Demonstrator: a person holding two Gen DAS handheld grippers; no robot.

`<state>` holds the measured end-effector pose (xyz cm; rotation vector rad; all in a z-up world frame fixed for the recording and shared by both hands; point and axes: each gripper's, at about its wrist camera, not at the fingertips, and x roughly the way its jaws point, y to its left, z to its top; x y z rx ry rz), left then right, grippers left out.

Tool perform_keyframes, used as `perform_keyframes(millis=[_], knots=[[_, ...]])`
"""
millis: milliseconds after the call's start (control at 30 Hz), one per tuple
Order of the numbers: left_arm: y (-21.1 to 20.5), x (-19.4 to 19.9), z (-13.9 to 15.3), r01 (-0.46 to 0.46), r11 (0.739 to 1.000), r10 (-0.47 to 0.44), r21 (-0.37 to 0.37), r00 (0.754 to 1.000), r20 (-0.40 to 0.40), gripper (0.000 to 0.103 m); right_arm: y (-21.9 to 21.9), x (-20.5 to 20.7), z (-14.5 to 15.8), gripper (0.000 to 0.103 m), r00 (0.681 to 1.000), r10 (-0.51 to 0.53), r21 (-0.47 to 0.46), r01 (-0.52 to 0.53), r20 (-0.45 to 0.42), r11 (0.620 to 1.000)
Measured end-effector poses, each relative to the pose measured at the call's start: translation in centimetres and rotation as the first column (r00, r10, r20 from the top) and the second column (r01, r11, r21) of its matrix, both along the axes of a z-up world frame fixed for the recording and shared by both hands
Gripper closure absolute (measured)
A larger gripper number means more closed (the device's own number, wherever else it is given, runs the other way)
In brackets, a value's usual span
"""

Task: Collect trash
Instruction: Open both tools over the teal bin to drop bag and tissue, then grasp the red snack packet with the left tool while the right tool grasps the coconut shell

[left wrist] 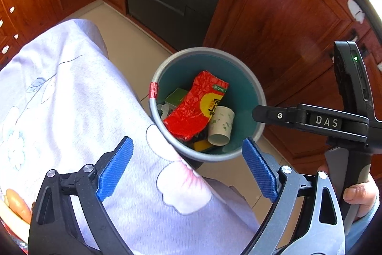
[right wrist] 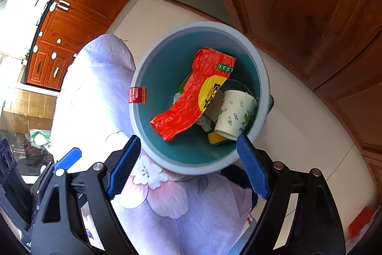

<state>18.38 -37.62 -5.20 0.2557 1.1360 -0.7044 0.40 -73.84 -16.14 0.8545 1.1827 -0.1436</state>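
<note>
both the left gripper and the right gripper hang spread wide and empty above a floral tablecloth, just ahead of them the teal trash bin holding a red foil wrapper and paper cup, wooden cabinets beyond.

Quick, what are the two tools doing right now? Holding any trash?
Left tool: open, holding nothing.
Right tool: open, holding nothing, above the trash bin.
</note>
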Motion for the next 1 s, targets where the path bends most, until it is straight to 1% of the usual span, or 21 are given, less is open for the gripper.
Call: perform_keyframes(millis=[233, 433, 500, 600, 733, 867, 1000], knots=[[3.6, -1.6, 1.5, -0.050, 0.999, 0.050, -0.021, 0.998, 0.024, 0.008, 2.8, -1.4, 1.7, 0.024, 1.000, 0.029, -0.007, -0.029, 0.011, 1.000], [8.5, -3.1, 2.1, -0.123, 0.991, 0.124, -0.049, 0.992, 0.018, 0.007, 6.4, -2.1, 2.8, 0.024, 0.997, 0.083, -0.011, -0.082, 0.013, 0.997], [10.4, -3.5, 2.3, -0.151, 0.987, 0.152, -0.058, 0.988, 0.016, 0.007, 7.8, -2.2, 3.1, 0.022, 0.994, 0.105, -0.007, -0.105, 0.008, 0.994], [13.1, -4.3, 2.5, -0.186, 0.980, 0.188, -0.065, 0.982, 0.021, 0.007, 10.1, -2.3, 3.7, 0.022, 0.990, 0.143, -0.021, -0.143, 0.010, 0.989], [17.5, -5.2, 3.0, -0.247, 0.966, 0.251, -0.078, 0.967, 0.040, 0.007, 13.2, -1.9, 4.6, 0.022, 0.981, 0.195, -0.037, -0.195, 0.010, 0.980], [22.0, -6.1, 2.9, -0.313, 0.945, 0.317, -0.099, 0.948, 0.027, 0.006, 16.6, -1.3, 5.3, 0.022, 0.967, 0.256, -0.052, -0.255, 0.008, 0.965], [26.0, -7.2, 2.3, -0.371, 0.924, 0.376, -0.088, 0.926, 0.043, 0.006, 20.0, -0.7, 5.8, 0.022, 0.949, 0.316, -0.063, -0.315, -0.004, 0.947]])
